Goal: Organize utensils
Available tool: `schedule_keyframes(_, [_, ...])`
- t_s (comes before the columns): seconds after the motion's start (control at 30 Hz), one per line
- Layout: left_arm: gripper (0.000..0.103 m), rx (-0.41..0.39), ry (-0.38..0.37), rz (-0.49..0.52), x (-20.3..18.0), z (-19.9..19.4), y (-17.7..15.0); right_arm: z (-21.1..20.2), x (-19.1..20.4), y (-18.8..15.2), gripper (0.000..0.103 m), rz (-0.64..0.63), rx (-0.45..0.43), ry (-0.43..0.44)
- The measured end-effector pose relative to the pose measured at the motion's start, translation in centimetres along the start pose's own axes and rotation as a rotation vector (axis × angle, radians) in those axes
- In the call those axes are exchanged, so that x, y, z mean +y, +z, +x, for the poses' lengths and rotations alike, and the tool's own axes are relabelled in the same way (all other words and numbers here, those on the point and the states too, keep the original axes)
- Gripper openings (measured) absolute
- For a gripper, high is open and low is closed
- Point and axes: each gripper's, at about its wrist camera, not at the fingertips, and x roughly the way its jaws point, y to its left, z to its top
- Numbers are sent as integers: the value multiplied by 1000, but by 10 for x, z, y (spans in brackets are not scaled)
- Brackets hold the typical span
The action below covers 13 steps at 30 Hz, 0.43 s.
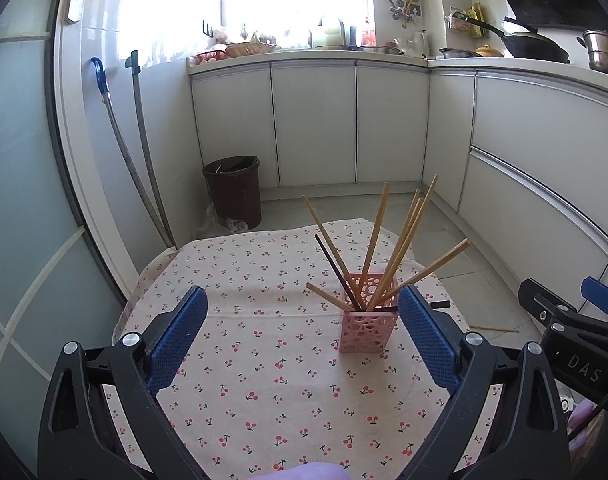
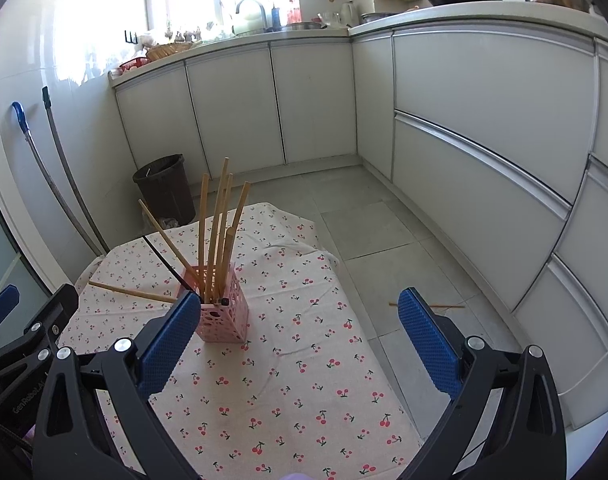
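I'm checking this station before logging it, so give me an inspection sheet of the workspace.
Surface: cherry-print cloth covers the table, slightly wrinkled.
Job's things: pink perforated holder stands upright on the cloth; wooden chopsticks fan out of it, with a black chopstick among them.
Clutter: one wooden chopstick on the floor, beside the table.
Grippers: left tongs open, nothing between the pads; right tongs open, also empty.
Cables: a white cable runs along the cabinet base.
Surroundings: white cabinets, dark bin, two long handles leaning on the wall, cookware on the counter.
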Motion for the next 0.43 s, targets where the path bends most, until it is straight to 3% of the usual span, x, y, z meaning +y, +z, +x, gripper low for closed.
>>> schedule_keyframes(0.43, [96, 7, 4, -17, 3, 0, 3, 0, 1, -2, 96, -2, 7, -5])
